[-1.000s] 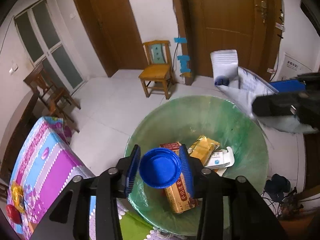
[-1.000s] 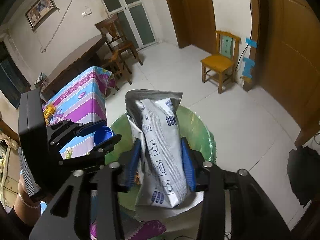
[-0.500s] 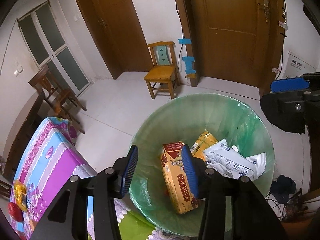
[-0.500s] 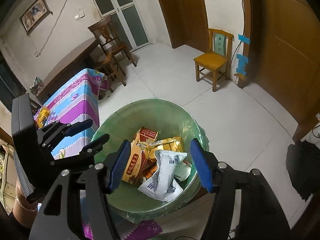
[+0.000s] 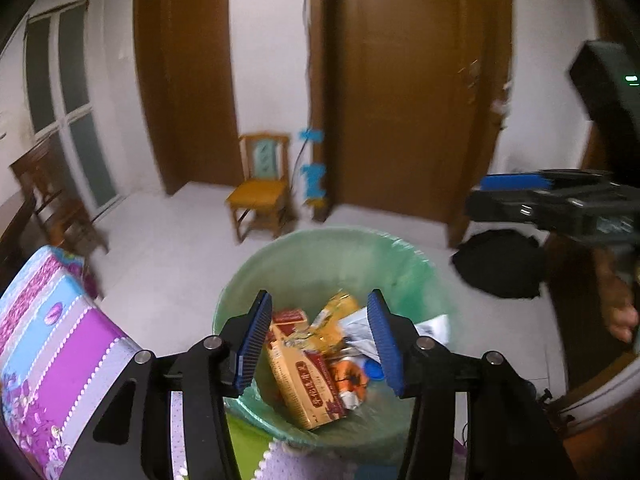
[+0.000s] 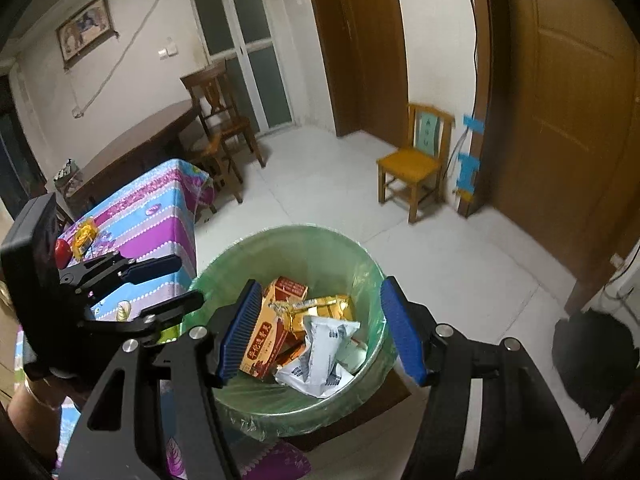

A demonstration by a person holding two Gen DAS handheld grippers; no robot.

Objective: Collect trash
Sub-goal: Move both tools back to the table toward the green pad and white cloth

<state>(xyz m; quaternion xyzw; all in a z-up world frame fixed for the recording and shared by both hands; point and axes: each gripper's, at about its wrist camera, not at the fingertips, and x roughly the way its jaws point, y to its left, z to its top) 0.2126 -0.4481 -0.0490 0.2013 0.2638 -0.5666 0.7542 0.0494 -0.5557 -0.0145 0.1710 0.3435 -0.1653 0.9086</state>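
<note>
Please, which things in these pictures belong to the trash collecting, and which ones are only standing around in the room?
Belong to the job:
- green-lined bin
- orange box in it
- gold packet in it
- white wrapper in it

Just lying about:
- yellow chair
- table with striped cloth
- dark chair

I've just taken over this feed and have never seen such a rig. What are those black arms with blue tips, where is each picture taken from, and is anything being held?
No robot: a person holds a hand gripper in each hand, with a camera on each looking along its two blue-padded fingers. One picture comes from the left gripper, the other from the right gripper. Each also shows its partner at the edge. Both hang over a green-lined bin holding an orange box, a gold wrapper and a white packet. Both grippers are open and empty; the left jaws have just been opening. A patterned tablecloth lies beside the bin.
</note>
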